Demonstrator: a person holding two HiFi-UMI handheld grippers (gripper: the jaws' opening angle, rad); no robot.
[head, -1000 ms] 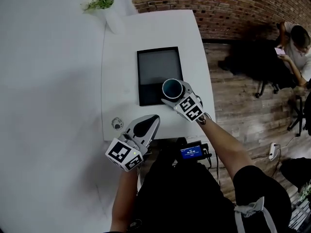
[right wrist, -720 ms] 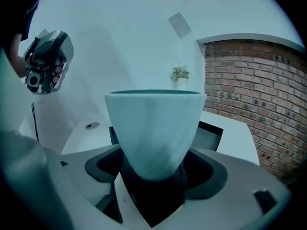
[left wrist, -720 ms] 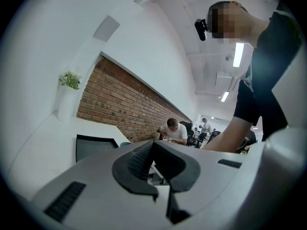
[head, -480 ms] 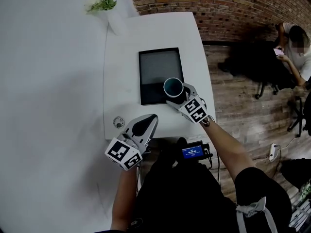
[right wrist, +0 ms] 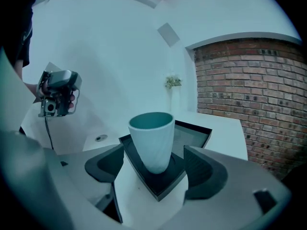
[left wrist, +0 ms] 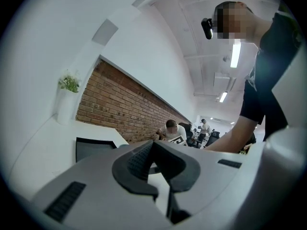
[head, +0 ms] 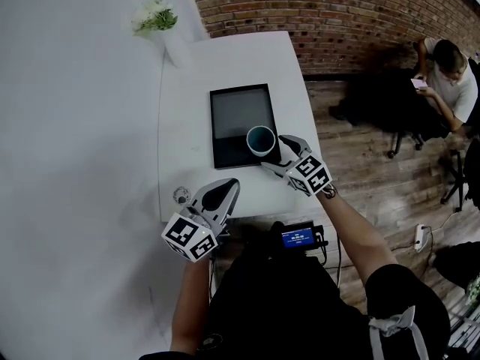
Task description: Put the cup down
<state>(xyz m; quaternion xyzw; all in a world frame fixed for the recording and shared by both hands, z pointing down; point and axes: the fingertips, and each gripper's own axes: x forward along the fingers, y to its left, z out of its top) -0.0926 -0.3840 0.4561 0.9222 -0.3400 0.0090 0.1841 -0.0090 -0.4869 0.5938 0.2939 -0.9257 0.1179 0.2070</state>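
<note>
A white table (head: 225,58) stands against a brick wall (head: 337,6), with a wooden floor (head: 375,178) beside it. A black tray (head: 238,111) lies on the table and holds the pale cup (right wrist: 152,138), upright near the tray's near right corner. The right hand-held gripper (right wrist: 156,169) has its jaws spread on either side of the cup, clear of it. The left hand-held gripper (left wrist: 153,153) hangs at the table's near edge with its jaws together.

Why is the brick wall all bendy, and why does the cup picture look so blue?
Right gripper view: the wide-angle lens bows the brick wall and leaves black corners, and a bluish cast tints everything, even the cup. Left gripper view: the same bowing and black corners, but warmer colours. Head view: straighter lines and natural colours.
</note>
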